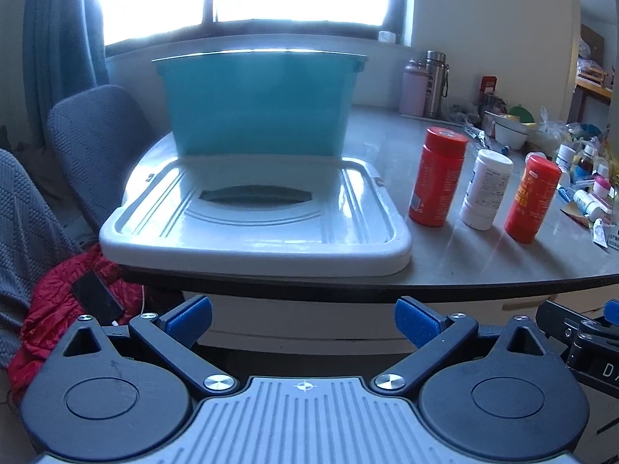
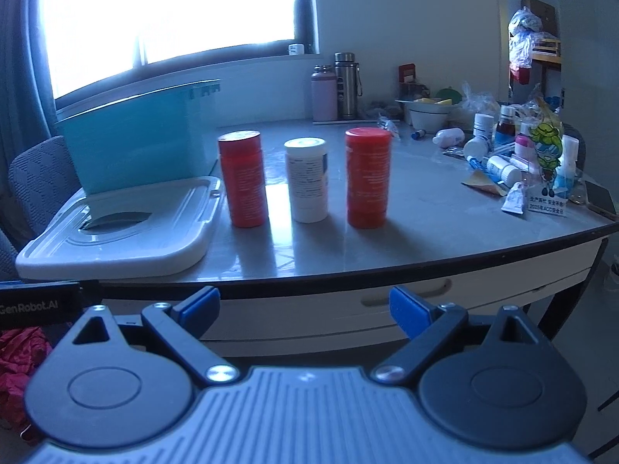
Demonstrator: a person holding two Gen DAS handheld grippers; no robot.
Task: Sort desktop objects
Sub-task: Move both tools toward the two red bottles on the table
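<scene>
Both held short of the table's near edge (image 2: 387, 270), off the surface and touching nothing. Left gripper (image 1: 303, 319) spread wide, blue pads (image 1: 191, 319) well apart and empty, aimed at the white lid (image 1: 255, 239) lying flat at the table's left front corner. Behind the lid, resting on its far part, a teal bin (image 1: 259, 104), upright. Right gripper (image 2: 305, 311) likewise splayed open with nothing between its pads, facing three upright containers in a row just right of the lid — left red bottle (image 2: 243, 178), white bottle (image 2: 307, 179), right red bottle (image 2: 367, 176) — near each other but apart. Farther right, a clutter of small bottles and packets (image 2: 514, 158); toward the back wall, a pink flask (image 2: 324, 92) beside a steel flask (image 2: 347, 85).
</scene>
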